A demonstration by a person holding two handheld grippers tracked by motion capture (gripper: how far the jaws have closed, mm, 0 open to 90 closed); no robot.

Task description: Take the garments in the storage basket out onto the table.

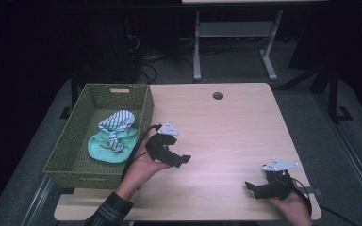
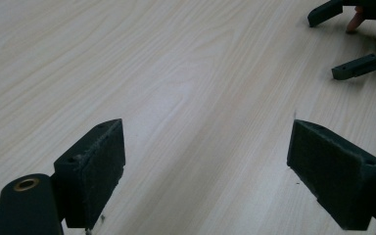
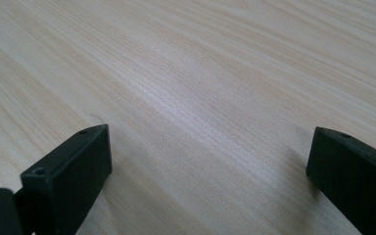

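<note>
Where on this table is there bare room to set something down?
Most of the wooden table is bare: the wide stretch from the round hole down between the left gripper and right gripper. It is crowded at the left edge, where the green basket holds bundled cloths.

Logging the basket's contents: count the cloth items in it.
2, both in the green basket at the table's left edge: a teal cloth on its floor and a striped cloth lying partly on top of it. More could be hidden underneath.
</note>
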